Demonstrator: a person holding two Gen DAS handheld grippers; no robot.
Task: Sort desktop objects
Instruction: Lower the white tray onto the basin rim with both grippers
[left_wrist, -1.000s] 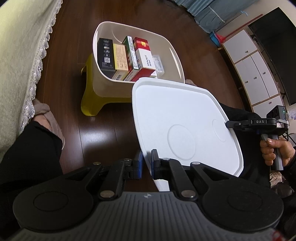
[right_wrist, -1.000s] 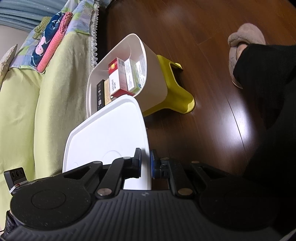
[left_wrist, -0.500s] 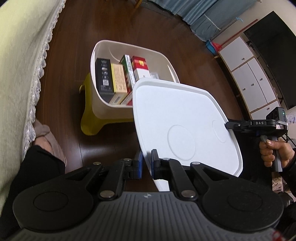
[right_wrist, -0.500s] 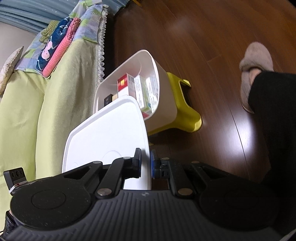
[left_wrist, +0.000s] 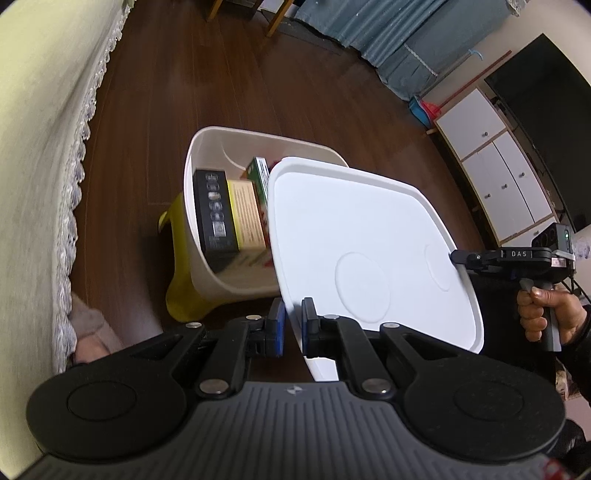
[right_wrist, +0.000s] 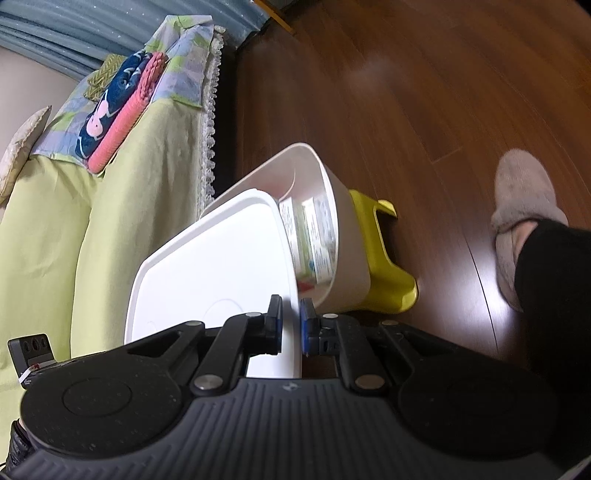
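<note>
A white lid (left_wrist: 354, 236) hangs in the air between both grippers, tilted over the near side of a white storage bin (left_wrist: 207, 273). My left gripper (left_wrist: 291, 325) is shut on the lid's near edge. My right gripper (right_wrist: 291, 325) is shut on the opposite edge and shows in the left wrist view (left_wrist: 458, 256) with a hand on its handle. The bin stands on a yellow stool (left_wrist: 177, 295) and holds upright boxes, a black one (left_wrist: 214, 214) and a tan one (left_wrist: 247, 214) among them. The lid (right_wrist: 214, 266) hides the rest of the contents.
A sofa with a light green cover (right_wrist: 74, 206) and lace trim runs along the left. Dark wooden floor (left_wrist: 177, 92) surrounds the stool. A slippered foot and a black trouser leg (right_wrist: 524, 206) are to the right. White cabinets (left_wrist: 495, 166) and a TV stand far right.
Both grippers have carried the lid forward over the bin. It now covers the red and white boxes that showed a second ago, and only the black and tan boxes stay uncovered.
</note>
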